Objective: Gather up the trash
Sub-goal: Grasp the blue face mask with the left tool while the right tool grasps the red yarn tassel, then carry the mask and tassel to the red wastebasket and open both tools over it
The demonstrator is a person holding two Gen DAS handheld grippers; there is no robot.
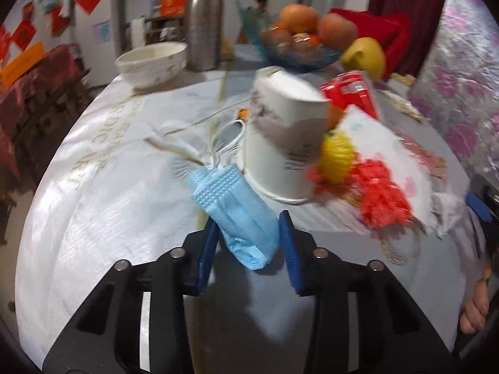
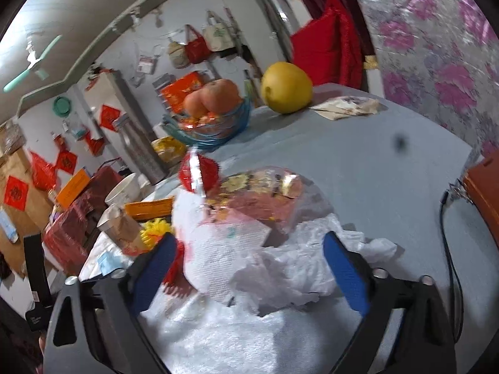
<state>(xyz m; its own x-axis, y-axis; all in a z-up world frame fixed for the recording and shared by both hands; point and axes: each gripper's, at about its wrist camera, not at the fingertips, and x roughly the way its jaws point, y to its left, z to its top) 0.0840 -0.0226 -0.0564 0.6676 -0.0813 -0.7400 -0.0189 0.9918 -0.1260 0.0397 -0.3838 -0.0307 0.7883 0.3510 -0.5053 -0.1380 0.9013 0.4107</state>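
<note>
In the left wrist view my left gripper (image 1: 248,233) is shut on a crumpled blue face mask (image 1: 234,208), pinched between the blue pads above the table. Just beyond it a white paper cup (image 1: 283,137) lies tilted, with a red can (image 1: 352,92), a yellow and red tassel (image 1: 338,155) and white paper wrapping (image 1: 374,146) beside it. In the right wrist view my right gripper (image 2: 246,265) is open, its pads on either side of crumpled white tissue and paper (image 2: 280,268), with a clear plastic package (image 2: 268,196) just beyond.
A white bowl (image 1: 152,62), a steel bottle (image 1: 205,21), a blue glass fruit bowl (image 1: 299,53) and a yellow pear (image 2: 285,87) stand at the back of the table. A floral curtain (image 2: 436,62) hangs to the right. An orange box (image 2: 486,190) with a cable sits at the right edge.
</note>
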